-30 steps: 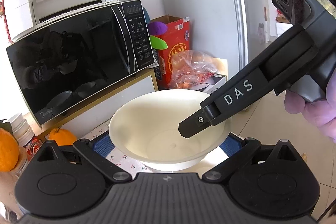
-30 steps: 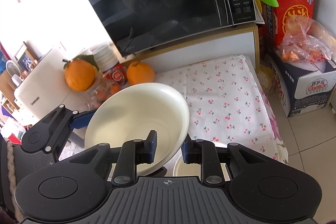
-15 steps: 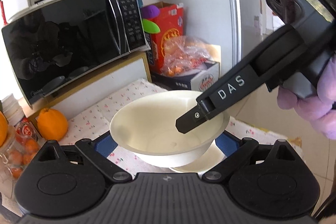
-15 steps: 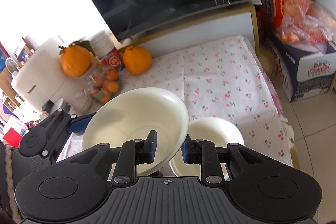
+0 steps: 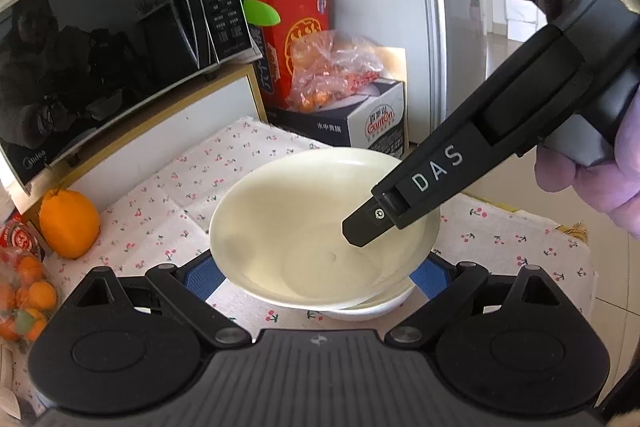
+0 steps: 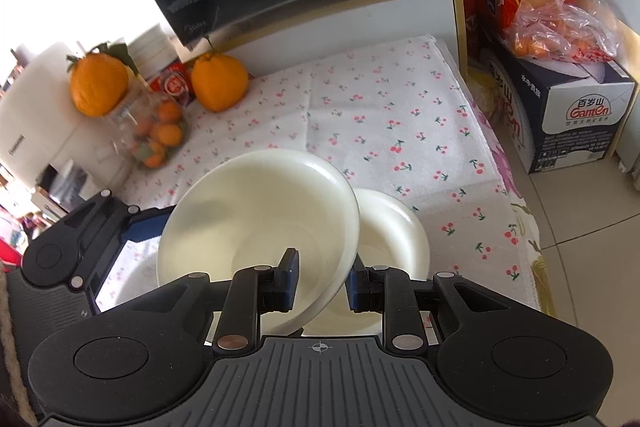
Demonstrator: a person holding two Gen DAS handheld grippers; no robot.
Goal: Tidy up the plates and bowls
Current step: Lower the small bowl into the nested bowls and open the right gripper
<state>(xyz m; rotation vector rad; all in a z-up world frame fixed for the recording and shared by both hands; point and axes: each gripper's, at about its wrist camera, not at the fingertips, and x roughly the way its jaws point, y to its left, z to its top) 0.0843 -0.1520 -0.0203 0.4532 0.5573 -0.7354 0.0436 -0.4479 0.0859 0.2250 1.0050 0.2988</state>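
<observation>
Cream-coloured large bowl (image 6: 256, 227) is pinched at its near rim by the right hand-held gripper (image 6: 320, 285), tilted above a smaller bowl (image 6: 390, 247) just to its right on the desk (image 6: 400, 115). The left hand-held gripper (image 5: 316, 273) stands spread around the large bowl's underside without pressing. Compared with a second ago, both hand-held grippers are lower, and the smaller bowl is now visible.
</observation>
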